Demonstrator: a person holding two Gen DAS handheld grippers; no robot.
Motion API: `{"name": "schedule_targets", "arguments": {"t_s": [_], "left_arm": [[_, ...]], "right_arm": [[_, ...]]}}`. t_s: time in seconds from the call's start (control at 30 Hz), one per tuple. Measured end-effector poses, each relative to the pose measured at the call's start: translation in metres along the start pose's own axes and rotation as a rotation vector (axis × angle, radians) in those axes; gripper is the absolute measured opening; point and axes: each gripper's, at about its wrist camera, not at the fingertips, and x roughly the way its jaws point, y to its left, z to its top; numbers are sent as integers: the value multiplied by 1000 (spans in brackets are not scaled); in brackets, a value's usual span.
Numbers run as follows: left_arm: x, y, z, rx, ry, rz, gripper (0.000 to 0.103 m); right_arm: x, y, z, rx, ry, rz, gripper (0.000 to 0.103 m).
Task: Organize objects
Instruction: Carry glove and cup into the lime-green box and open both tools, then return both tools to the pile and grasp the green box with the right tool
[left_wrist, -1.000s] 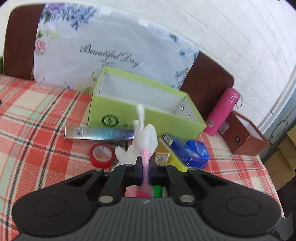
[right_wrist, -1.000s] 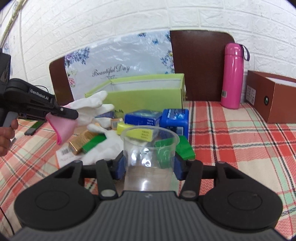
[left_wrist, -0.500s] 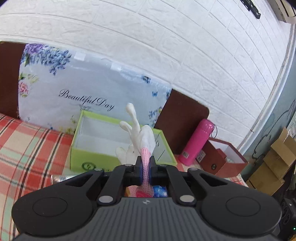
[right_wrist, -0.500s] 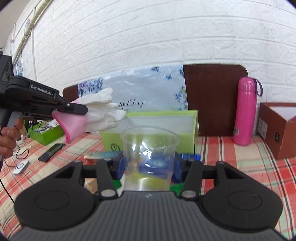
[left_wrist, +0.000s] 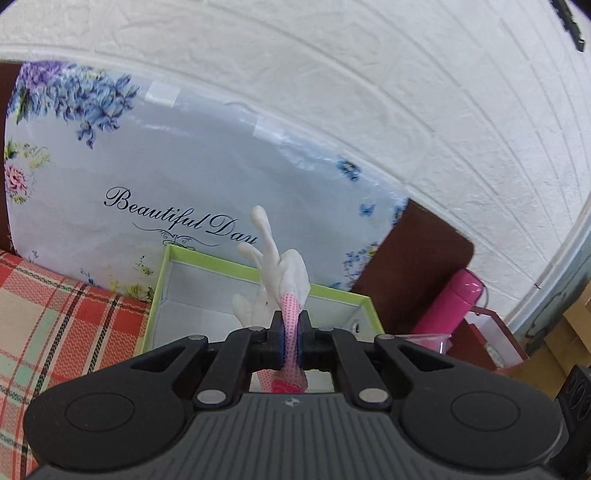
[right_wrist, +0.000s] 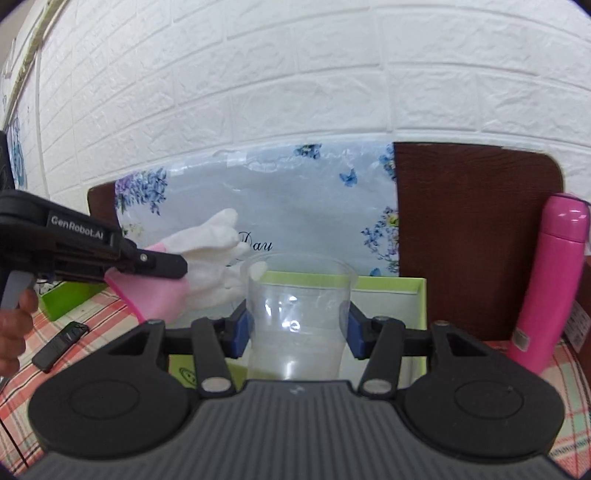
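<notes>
My left gripper (left_wrist: 290, 341) pinches the white glove (left_wrist: 280, 273) at centre frame, above the green box (left_wrist: 177, 258). My right gripper (right_wrist: 297, 328) clamps the clear cup (right_wrist: 297, 314), lower centre.

Home dining table (left_wrist: 55, 325), plaid cloth, chairs (right_wrist: 476, 236)

The left black plastic two-finger gripper (right_wrist: 162, 264) carried white "GenRobot.AI" lettering on its side, a grey trigger and a silver pivot screw. The right black gripper (right_wrist: 297, 328) had blue finger pads (right_wrist: 242, 330), a ribbed grey housing and two round discs. A bare-skinned hand (right_wrist: 14, 332) showed.
</notes>
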Motion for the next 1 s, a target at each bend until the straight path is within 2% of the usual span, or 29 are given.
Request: {"name": "schedule_targets", "arguments": {"t_s": [0.23,0.27,0.3,0.33,0.37,0.4,0.43,0.47,0.53,0.67,1.0], "left_arm": [[39,21,5,-7,24,23,3],[43,23,4,-3,23,26,4],[46,26,1,2,17,41,5],[49,29,-1,4,15,53,17],[53,31,-4,2,28,65,41],[55,34,-6,-3,42,86,56],[56,37,-8,-6,37,115,74],[55,39,-11,-2,17,135,75],[52,42,-12,1,5,143,75],[41,43,-11,-34,-1,142,76],[-9,10,-18,43,-51,182,76]], "right_arm": [[70,12,-1,-43,71,-23,51],[78,13,-4,-48,89,-28,52],[86,14,-7,-52,107,-31,58],[94,15,-9,-56,135,-29,67],[101,16,-13,-63,172,-22,74],[106,16,-16,-73,196,-23,83],[107,17,-19,-87,204,-25,86],[107,17,-20,-98,208,-26,88],[106,14,-22,-103,204,-32,100],[95,9,-22,-97,190,-45,103],[36,6,-12,-52,149,-45,103]]}}
